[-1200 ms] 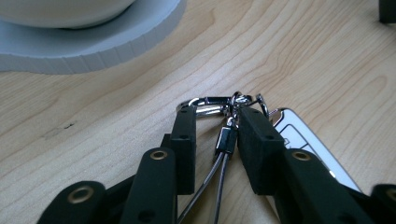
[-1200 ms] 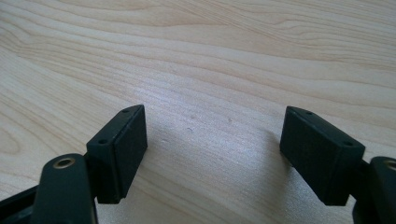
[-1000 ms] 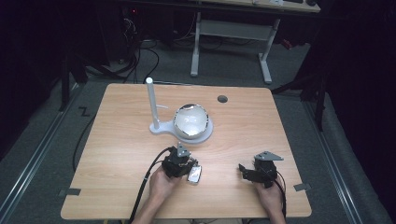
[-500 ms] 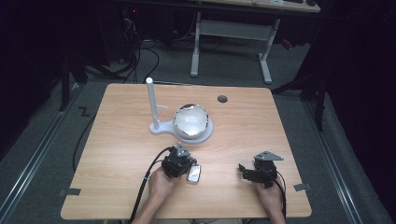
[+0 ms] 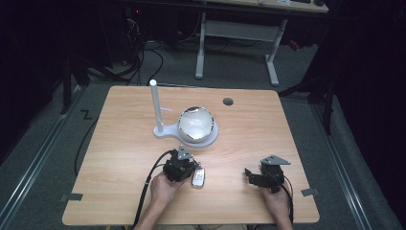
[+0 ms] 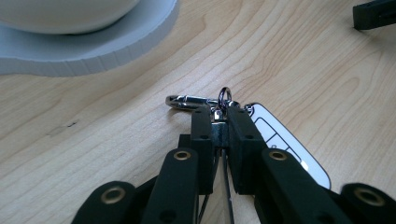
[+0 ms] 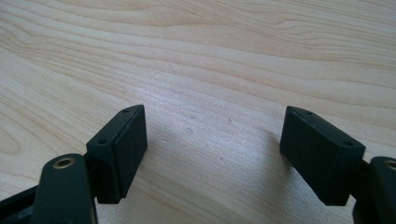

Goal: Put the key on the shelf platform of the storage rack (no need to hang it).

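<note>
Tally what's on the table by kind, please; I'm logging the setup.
Car key fob with metal clip: 1
White stand with post and bowl: 1
Grippers: 2, left gripper, right gripper
Total: 4

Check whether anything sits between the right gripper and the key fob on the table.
Nothing visible does. The key fob lies on the table beside the left gripper, whose jaws are shut on its key ring. The right gripper stands open to the fob's right, with only bare wood showing across the gap between them.
</note>
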Tool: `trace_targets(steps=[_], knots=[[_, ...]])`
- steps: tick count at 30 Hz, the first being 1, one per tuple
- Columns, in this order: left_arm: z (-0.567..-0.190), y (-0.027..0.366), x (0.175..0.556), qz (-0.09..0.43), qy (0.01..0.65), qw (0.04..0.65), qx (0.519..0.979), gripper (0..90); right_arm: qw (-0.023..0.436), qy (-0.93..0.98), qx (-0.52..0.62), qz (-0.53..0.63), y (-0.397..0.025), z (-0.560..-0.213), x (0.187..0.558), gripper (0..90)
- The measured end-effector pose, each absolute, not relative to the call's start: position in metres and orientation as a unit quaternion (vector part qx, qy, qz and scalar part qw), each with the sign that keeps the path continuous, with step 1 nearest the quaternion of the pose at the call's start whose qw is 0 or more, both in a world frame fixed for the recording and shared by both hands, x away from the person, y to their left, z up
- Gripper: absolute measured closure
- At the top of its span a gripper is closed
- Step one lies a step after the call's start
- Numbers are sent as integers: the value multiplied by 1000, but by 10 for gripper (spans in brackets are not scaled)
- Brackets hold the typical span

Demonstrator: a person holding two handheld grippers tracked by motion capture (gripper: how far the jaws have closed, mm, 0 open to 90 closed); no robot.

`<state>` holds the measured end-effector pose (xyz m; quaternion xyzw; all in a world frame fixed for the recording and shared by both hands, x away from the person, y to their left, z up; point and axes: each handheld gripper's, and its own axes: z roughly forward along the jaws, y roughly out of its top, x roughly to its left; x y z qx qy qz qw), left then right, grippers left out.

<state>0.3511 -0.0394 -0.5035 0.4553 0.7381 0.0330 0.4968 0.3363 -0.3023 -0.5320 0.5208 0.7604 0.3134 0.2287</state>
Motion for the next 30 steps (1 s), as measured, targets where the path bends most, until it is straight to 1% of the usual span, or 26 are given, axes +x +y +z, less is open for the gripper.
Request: trace_targets(steps=[9,10,19,20,24,25,30], knots=[[-484,-31,347,20,736,512,442,818,229,761,521,313,-302,-532,336,233],[-480,-28,346,18,730,521,442,818,229,760,521,313,-302,-532,336,233],[-470,-19,343,11,734,525,431,818,229,761,521,313,-302,-532,336,233],[-470,-17,343,11,730,527,435,818,229,761,521,313,-302,-532,336,234],[-462,-11,343,-4,739,530,416,818,229,761,521,313,-302,-532,336,234],[-463,-9,344,1,729,534,428,818,229,761,521,313,-302,-532,336,233],[-453,-5,344,0,731,540,418,818,229,760,521,313,-302,-532,336,234]])
